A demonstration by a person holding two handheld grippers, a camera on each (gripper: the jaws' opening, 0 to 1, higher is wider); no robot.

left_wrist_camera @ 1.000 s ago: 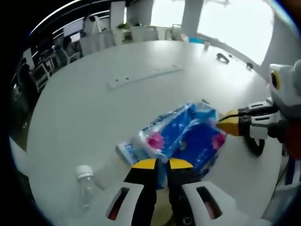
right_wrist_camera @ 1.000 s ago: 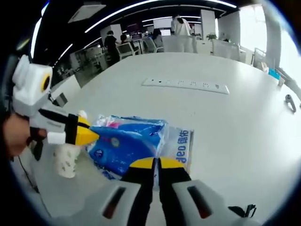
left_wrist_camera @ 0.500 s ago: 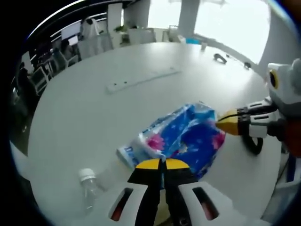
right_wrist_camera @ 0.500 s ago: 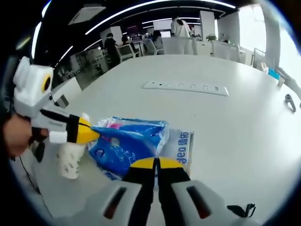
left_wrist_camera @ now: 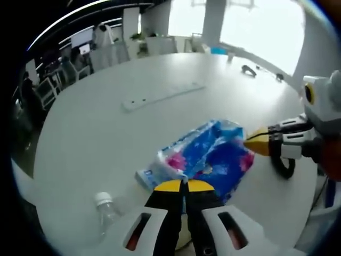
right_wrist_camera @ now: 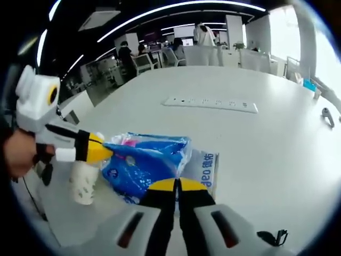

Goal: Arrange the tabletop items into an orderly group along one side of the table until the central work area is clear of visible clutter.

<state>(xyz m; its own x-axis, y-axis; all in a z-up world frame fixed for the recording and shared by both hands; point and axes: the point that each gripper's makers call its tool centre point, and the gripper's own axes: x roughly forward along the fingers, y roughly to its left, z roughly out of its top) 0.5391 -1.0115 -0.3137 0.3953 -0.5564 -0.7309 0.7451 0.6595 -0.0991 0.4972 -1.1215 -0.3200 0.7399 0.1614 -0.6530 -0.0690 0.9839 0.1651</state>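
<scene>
A blue plastic-wrapped tissue pack point(left_wrist_camera: 210, 157) with pink flowers lies on the round white table point(left_wrist_camera: 96, 133). My left gripper point(left_wrist_camera: 184, 186) is shut on the wrapper at its near edge. My right gripper point(left_wrist_camera: 249, 143) comes in from the right, its yellow tips pinched on the pack's far corner. In the right gripper view the same pack point(right_wrist_camera: 141, 162) sits just beyond my right gripper point(right_wrist_camera: 177, 185), which is shut on its edge. There my left gripper point(right_wrist_camera: 104, 152) grips the pack's left end, held by a hand.
A clear bottle point(left_wrist_camera: 105, 207) lies near the table edge. A white power strip point(left_wrist_camera: 162, 95) lies farther out, also seen as the strip point(right_wrist_camera: 210, 103). A white perforated cup point(right_wrist_camera: 82, 184) stands beside the pack. Black cable point(left_wrist_camera: 282, 166) and small dark items point(left_wrist_camera: 248, 68) lie at the right.
My left jaws, slightly apart a second ago, have closed on the pack's wrapper. Both views have shifted a little; the pack stays between the two grippers.
</scene>
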